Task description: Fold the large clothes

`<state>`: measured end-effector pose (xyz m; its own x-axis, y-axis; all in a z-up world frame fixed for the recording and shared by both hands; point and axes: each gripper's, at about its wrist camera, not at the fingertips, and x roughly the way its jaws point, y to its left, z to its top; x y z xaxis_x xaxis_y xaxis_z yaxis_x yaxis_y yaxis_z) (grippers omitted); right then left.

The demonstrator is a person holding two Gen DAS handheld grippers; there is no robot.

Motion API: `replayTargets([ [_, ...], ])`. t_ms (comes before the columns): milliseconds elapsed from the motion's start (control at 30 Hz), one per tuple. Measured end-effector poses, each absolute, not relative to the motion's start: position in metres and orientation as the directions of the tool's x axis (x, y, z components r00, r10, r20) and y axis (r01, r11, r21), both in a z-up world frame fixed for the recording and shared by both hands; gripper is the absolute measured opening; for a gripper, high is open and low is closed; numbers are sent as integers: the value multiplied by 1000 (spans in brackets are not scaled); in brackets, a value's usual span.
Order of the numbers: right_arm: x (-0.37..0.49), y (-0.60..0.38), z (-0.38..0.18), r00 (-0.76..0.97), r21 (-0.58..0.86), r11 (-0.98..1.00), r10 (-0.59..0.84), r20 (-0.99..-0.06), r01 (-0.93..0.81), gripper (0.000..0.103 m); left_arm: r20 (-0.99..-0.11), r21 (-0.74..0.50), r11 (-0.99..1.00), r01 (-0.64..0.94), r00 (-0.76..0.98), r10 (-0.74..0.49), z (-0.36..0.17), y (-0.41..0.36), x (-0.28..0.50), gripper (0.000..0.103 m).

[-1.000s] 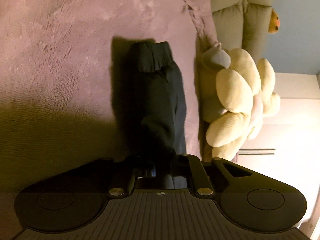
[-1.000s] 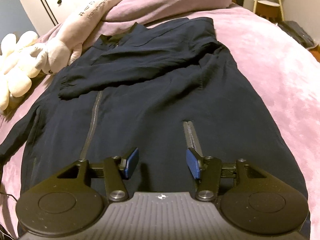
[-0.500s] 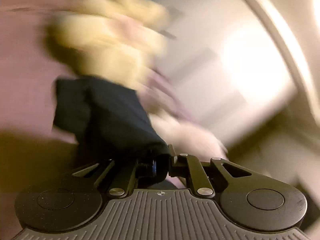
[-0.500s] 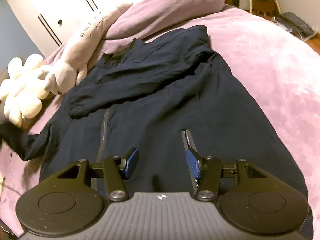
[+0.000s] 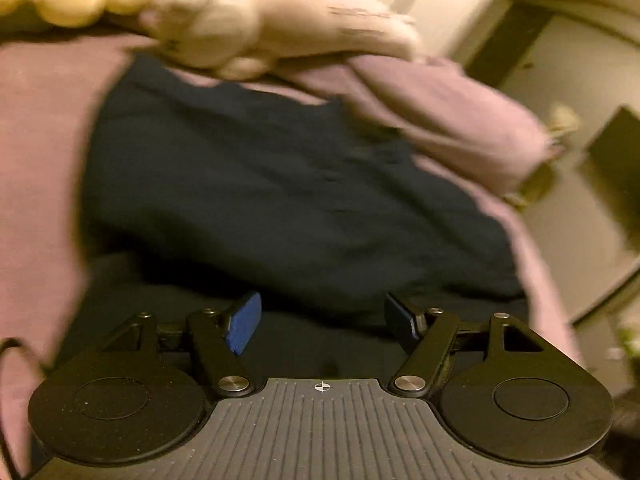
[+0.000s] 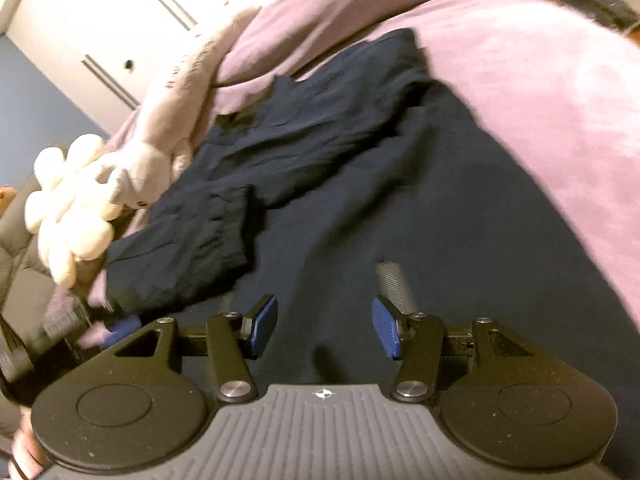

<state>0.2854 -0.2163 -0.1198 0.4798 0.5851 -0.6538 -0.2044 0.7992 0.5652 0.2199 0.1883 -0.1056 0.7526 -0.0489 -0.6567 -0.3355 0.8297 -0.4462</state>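
jaws of the left gripper (image 5: pixel 322 322) are opening with nothing between them; right gripper (image 6: pixel 324 328) hangs half open, empty, over the navy jacket (image 6: pixel 400 200) spread on the pink blanket (image 6: pixel 540 80), plush toy (image 6: pixel 132 168) beyond.

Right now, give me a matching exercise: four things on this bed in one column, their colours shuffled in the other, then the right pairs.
Things:
1. jacket
2. bedspread
3. flower-shaped plush
4. pads of the right gripper

Colours:
A. blue
B. cream
C. dark navy
D. pinkish purple

Pairs: 1-C, 2-D, 3-B, 4-A
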Motion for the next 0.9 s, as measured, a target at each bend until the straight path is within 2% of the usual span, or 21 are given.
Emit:
replayTargets([
  [100,303,-185,-125,428,680,700,694,-579,-216,53,-682,-407,805,-432,730,47,-112,205,201,78],
  [233,320,-145,-152,333,823,556,803,-495,-117,53,-679,-449,744,-495,730,76,-121,232,191,77],
  [367,331,-119,-177,315,845,535,806,-502,-21,49,-656,-470,736,-487,750,78,-125,234,185,77],
  [533,341,-113,-195,361,868,489,797,-484,85,41,-651,-416,774,-477,750,112,-120,224,176,77],
  [600,345,-111,-200,370,867,486,789,-491,112,23,-653,-394,787,-475,747,123,-122,222,176,77],
  [633,349,-109,-200,370,860,499,783,-500,105,20,-653,-383,794,-473,746,129,-123,221,177,77],
  [700,350,-102,-182,387,804,594,737,-553,18,16,-654,-362,805,-470,744,140,-124,218,182,77],
  [767,343,-92,-142,471,679,710,672,-571,-189,15,-656,-337,817,-469,739,153,-124,216,185,77],
  [833,333,-87,-96,578,541,753,646,-499,-374,14,-661,-305,826,-474,730,174,-122,214,190,77],
  [900,331,-92,-60,652,448,765,636,-413,-463,14,-666,-285,827,-484,721,192,-119,215,200,77],
])
